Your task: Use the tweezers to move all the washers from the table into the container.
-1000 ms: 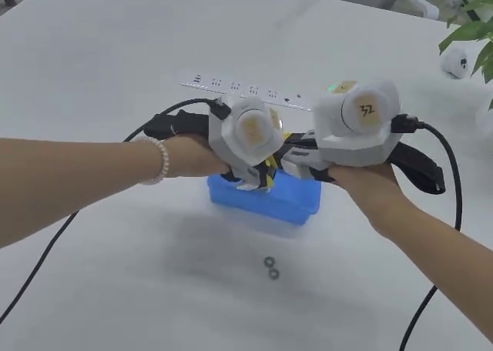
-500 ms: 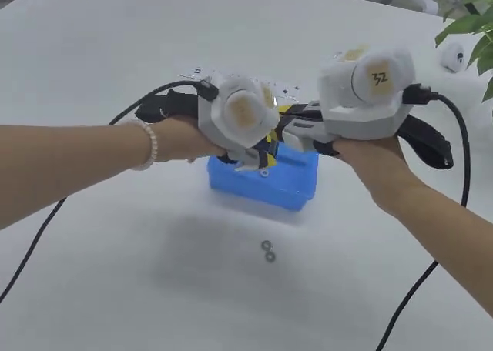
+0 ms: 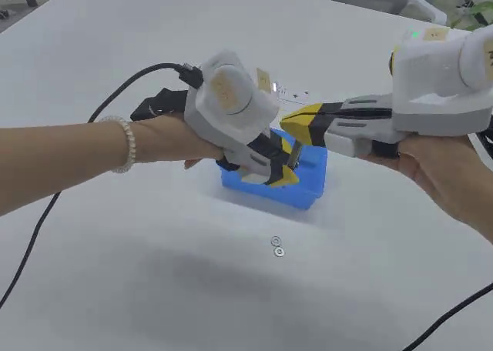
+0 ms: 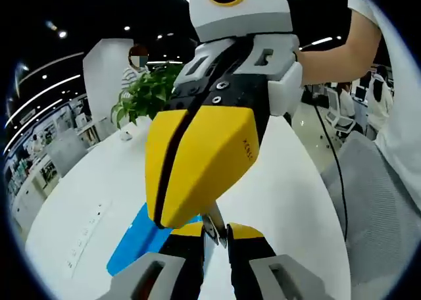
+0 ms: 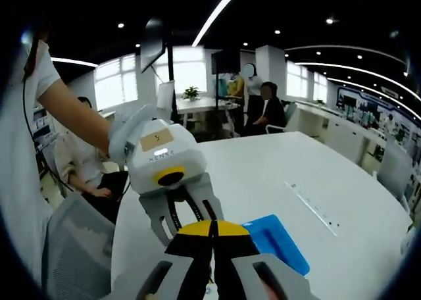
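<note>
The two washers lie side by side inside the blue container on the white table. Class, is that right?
Not quite. The head view shows the two washers lying side by side on the white table, in front of the blue container, not inside it.

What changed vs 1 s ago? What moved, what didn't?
The right gripper, jaws shut, has pulled back to the right, away from the left gripper, which it was close against over the blue container. The left gripper stays over the container, shut on the tweezers. The container and the two washers in front of it have not moved; the headset shifted.
</note>
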Action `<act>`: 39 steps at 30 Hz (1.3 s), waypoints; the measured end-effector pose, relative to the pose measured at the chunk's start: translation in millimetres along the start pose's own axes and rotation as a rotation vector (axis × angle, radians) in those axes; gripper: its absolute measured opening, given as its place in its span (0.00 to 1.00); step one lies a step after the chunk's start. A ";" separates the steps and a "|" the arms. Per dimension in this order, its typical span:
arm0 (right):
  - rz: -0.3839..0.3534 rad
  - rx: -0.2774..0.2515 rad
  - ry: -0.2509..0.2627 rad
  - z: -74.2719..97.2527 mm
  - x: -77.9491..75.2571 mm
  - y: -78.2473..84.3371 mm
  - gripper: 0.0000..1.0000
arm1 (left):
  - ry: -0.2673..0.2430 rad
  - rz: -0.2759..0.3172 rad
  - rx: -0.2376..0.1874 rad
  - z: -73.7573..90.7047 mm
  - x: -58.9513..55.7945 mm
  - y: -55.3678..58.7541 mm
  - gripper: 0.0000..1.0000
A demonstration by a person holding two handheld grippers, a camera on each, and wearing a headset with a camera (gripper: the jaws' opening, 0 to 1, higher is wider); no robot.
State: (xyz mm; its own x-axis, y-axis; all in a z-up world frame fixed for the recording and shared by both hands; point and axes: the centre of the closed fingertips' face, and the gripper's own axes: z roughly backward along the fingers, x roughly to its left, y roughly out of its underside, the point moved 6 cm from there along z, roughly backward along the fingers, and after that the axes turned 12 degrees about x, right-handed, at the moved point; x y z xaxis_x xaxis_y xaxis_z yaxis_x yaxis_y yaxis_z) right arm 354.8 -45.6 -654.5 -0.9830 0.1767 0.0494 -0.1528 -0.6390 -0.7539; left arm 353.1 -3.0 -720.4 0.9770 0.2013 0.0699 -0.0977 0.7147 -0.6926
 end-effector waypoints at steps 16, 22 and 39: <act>-0.026 0.079 -0.007 -24.3 9.5 45.6 0.00 | 0.071 0.002 0.041 -30.0 -17.2 18.5 0.06; -0.043 0.110 -0.015 -37.6 12.3 59.9 0.00 | 0.038 0.006 0.058 -41.2 -23.8 33.6 0.11; -0.072 0.132 0.069 -39.7 -4.9 79.9 0.00 | 0.050 0.104 0.066 -55.1 -24.2 51.8 0.25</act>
State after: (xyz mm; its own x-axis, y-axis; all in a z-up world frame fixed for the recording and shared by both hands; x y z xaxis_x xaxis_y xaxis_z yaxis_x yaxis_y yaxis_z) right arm 351.4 -67.7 -741.0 -0.9604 0.2740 0.0514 -0.2391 -0.7148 -0.6572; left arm 334.8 -7.8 -797.5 0.9689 0.2446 -0.0370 -0.2101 0.7344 -0.6454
